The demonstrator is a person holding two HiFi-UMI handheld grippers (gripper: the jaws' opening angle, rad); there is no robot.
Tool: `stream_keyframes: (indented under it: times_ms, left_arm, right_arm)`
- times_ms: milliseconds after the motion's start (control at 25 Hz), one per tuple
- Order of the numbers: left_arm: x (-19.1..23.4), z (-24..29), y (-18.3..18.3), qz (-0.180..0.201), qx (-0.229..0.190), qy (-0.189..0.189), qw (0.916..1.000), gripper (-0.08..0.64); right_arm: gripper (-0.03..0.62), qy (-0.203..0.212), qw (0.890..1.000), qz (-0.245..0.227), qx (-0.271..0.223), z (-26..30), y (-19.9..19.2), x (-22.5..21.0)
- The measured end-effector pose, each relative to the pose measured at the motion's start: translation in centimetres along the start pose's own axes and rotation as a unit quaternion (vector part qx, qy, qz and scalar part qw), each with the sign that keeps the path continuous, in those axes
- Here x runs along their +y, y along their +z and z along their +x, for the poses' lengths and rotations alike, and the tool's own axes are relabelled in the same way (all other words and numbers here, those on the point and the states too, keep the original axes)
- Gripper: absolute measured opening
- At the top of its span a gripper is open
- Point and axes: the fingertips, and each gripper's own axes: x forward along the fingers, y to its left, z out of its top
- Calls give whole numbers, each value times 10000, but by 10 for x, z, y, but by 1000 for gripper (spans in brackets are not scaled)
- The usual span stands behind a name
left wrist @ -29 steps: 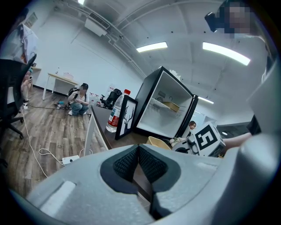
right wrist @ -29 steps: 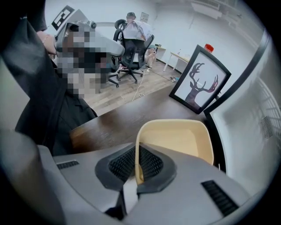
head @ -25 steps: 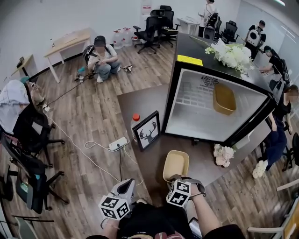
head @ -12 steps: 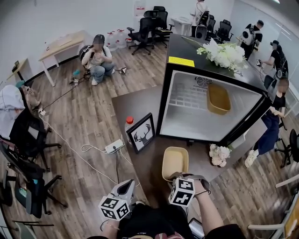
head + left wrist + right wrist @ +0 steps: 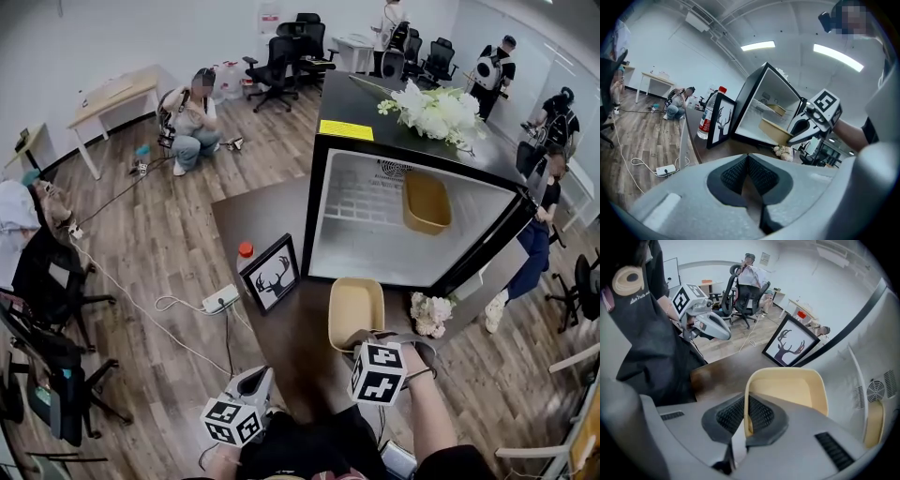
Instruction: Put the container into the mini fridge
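A tan plastic container (image 5: 354, 311) hangs over the dark table (image 5: 253, 211), just in front of the open mini fridge (image 5: 323, 202). My right gripper (image 5: 363, 341) is shut on its near rim. In the right gripper view the rim (image 5: 746, 394) stands pinched between the pads, and the white fridge interior (image 5: 862, 366) lies beyond it. A second tan container (image 5: 425, 202) sits inside the fridge at the right. My left gripper (image 5: 257, 381) hovers low by the table's near edge, shut and empty. Seen from the left gripper view, its jaws (image 5: 747, 173) meet with nothing between them.
A framed deer picture (image 5: 270, 277) and a red-capped bottle (image 5: 245, 255) stand left of the fridge. White flowers (image 5: 429, 314) lie on the table right of the container, and more (image 5: 436, 111) sit on the fridge top. A power strip (image 5: 220, 300), office chairs and several people surround the table.
My right gripper has carried the container a little forward, closer to the fridge opening. The left gripper has stayed low and shut.
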Motion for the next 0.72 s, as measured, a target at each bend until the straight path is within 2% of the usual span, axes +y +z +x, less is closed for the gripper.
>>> stream_keyframes:
  times_ms: [320, 480, 720]
  left_arm:
    - [-17, 6, -7, 77, 236, -144, 9996, 9]
    - [-18, 8, -7, 72, 266, -130, 9995, 9]
    - [-13, 8, 0, 27, 244, -13, 9997, 9]
  right_arm:
    - [14, -115, 9992, -388, -25, -51, 10, -47]
    - [14, -398, 9980, -491, -54, -74, 17, -85]
    - [14, -354, 9981, -465, -207, -93, 29, -125]
